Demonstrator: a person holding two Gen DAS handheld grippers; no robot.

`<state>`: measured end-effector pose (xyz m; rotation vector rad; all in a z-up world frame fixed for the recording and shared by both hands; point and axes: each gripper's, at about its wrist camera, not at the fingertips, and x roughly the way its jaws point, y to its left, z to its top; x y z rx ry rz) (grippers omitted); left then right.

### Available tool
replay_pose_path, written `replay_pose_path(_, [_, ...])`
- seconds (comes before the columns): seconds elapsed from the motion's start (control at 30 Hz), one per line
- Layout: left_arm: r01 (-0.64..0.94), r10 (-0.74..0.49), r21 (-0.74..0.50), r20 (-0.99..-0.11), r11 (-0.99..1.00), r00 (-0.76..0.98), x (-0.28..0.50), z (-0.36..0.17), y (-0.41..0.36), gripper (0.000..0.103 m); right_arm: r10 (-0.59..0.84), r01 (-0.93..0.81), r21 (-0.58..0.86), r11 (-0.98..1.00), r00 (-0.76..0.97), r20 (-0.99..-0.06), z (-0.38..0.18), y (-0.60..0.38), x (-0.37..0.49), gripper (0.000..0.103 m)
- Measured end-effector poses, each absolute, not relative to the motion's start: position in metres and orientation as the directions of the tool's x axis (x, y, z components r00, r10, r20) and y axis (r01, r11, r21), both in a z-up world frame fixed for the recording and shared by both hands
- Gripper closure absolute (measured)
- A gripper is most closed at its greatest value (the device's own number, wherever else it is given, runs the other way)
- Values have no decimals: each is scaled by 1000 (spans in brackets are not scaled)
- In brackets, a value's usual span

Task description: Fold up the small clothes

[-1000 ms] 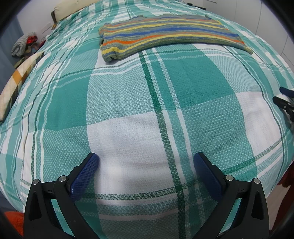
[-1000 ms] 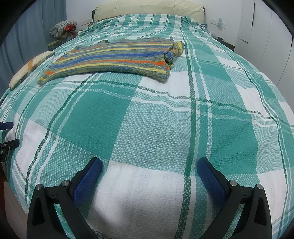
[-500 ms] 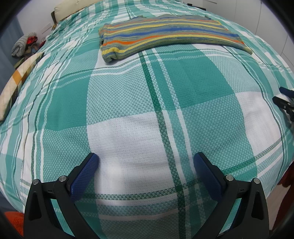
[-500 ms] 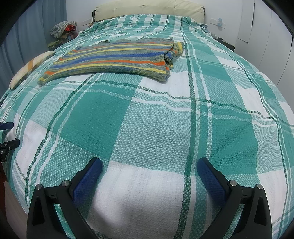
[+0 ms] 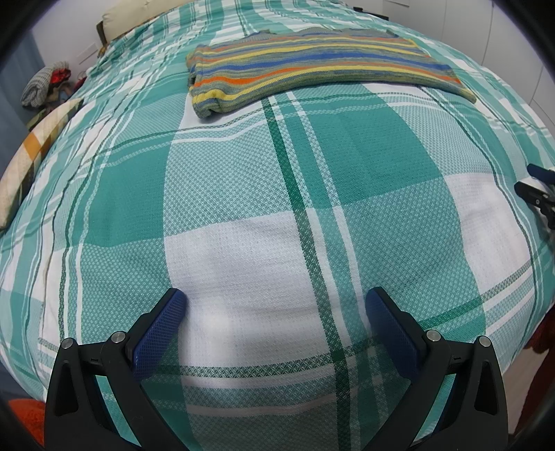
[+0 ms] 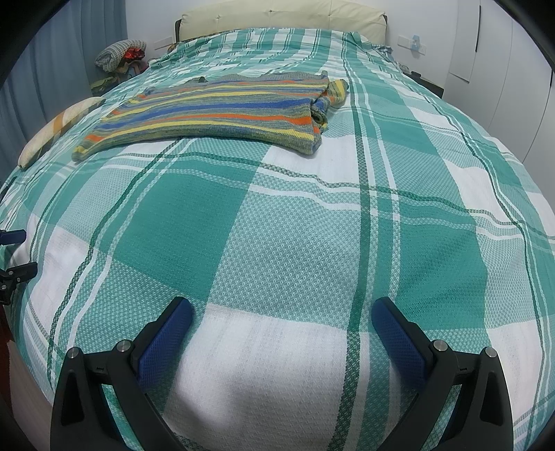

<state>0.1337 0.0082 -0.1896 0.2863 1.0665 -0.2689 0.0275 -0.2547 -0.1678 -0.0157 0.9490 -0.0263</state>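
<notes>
A striped knit sweater (image 5: 312,66) in blue, yellow, orange and grey lies folded on the far part of a bed with a green and white plaid cover (image 5: 277,194). It also shows in the right wrist view, the sweater (image 6: 222,107) far ahead and left of centre. My left gripper (image 5: 275,305) hangs open over the bed's near end, with nothing between its blue pads. My right gripper (image 6: 282,312) is open too, empty, over the near end of the cover (image 6: 312,243). Both are far from the sweater.
A cream and orange pillow (image 5: 31,156) lies along the bed's left side, with a pile of clothes (image 5: 43,86) beyond it. A padded headboard (image 6: 277,15) stands at the far end. White wardrobe doors (image 6: 503,69) line the right wall. The other gripper's tips (image 5: 537,187) show at the right edge.
</notes>
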Motion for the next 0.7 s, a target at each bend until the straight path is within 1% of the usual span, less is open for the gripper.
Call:
replay_pose_path(0.43, [350, -80, 101, -881, 931, 466, 133, -185, 8, 1, -30, 17, -25, 1000, 584, -811, -168, -254, 26, 0])
replay_pose_path(0.53, [370, -34, 166, -878, 914, 477, 126, -173, 0, 2, -28, 19, -21, 1000, 581, -813, -168, -254, 27, 0])
replay_pose_path(0.6, [411, -14, 246, -846, 878, 534, 114, -158, -16, 2, -17, 17, -10, 1000, 569, -822, -164, -255, 30, 0])
replay_pose_path(0.63, [440, -31, 266, -827, 858, 561, 108, -151, -25, 2, -6, 12, 0, 1000, 557, -830, -162, -256, 32, 0])
replay_pose_path(0.7, [531, -132, 247, -807, 810, 576, 100, -133, -55, 2, 38, -8, 39, 999, 526, -850, -154, -260, 38, 1])
